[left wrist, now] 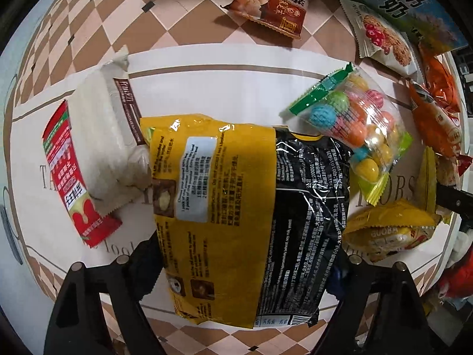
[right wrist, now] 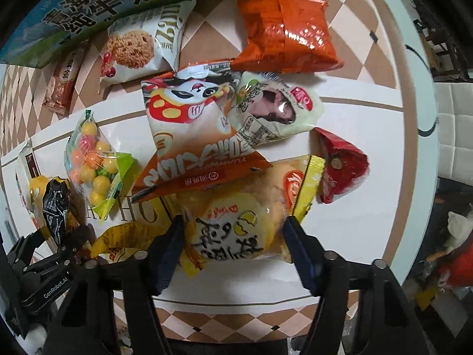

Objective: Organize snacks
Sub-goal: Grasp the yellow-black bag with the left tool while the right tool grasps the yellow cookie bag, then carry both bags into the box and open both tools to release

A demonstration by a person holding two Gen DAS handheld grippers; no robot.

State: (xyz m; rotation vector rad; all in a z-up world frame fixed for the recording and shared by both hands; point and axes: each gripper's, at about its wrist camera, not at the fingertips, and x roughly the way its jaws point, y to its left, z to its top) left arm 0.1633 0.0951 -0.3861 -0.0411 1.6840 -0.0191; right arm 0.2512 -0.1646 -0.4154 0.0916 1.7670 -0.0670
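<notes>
My right gripper (right wrist: 233, 236) straddles the yellow cake packet (right wrist: 236, 216) at lower centre, whether pinching I cannot tell. My left gripper (left wrist: 239, 254) clasps the yellow-and-black bag (left wrist: 236, 207), centre frame. Both seem light, crinkly, slippery; grip mid-body.

My left gripper (left wrist: 245, 263) clamped the yellow-and-black bag (left wrist: 248, 207) at frame centre; white packet (left wrist: 109, 136) lay left, candy bag (left wrist: 357, 127) upper right.

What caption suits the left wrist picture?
Left gripper clamps a yellow-and-black snack bag above the snack-strewn table.
</notes>
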